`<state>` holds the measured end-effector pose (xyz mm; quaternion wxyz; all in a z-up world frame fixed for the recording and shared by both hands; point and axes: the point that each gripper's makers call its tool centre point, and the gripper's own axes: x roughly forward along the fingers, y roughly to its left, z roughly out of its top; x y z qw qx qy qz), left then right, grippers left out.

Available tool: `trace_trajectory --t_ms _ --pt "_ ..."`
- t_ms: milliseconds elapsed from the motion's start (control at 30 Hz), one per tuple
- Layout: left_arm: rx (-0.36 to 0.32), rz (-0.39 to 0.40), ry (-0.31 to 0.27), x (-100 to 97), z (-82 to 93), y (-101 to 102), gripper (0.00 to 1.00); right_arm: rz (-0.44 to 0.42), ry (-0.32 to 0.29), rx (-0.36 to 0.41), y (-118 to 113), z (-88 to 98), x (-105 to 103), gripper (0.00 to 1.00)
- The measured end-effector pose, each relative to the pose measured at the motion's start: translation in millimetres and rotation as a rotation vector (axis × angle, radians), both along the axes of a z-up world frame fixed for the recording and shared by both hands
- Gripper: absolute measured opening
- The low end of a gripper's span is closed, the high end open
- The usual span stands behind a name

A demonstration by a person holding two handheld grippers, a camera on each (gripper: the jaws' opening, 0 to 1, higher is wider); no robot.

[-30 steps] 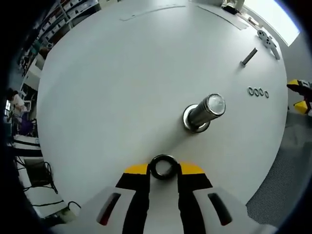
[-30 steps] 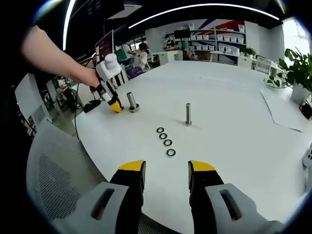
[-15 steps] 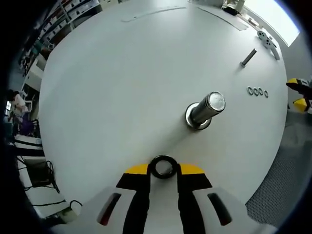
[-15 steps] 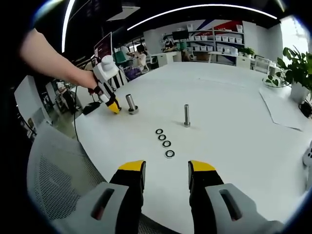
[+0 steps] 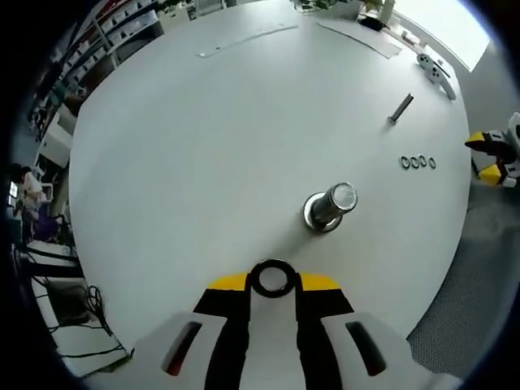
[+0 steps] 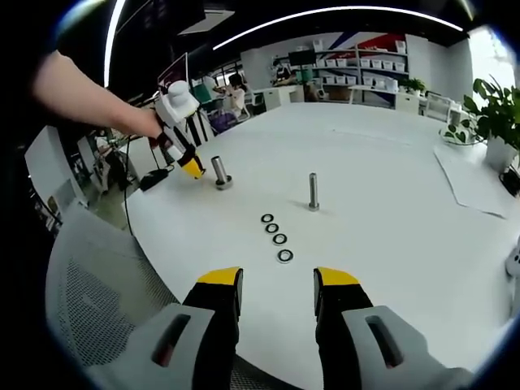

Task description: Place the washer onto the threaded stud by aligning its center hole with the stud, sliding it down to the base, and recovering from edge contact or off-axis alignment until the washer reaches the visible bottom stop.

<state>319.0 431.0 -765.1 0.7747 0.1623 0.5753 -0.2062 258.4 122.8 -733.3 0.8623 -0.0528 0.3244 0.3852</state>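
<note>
Washer (image 5: 271,279) sits pinched in our left tool (image 5: 272,284) at lower centre, just short of the stud (image 5: 330,208) on the table (image 5: 203,146). Our right tool (image 6: 278,284) gapes wide, holding nothing.

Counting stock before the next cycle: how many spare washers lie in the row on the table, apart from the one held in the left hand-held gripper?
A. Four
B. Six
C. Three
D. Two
A: the right gripper view shows four washers lined up on the table.
</note>
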Motion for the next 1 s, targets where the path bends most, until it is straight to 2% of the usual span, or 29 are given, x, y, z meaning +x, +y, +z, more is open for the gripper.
trace_trajectory --t_ms 633,1000 --pt "-0.046 -0.147 -0.061 16.4 48.0 -26.5 0.18 0.002 0.006 -0.002 0.1 -1.5 -0.8 0.37" --pt "-0.057 -0.24 -0.047 19.5 48.1 -58.7 0.18 -0.001 0.004 -0.002 -0.5 -1.0 -0.4 0.37"
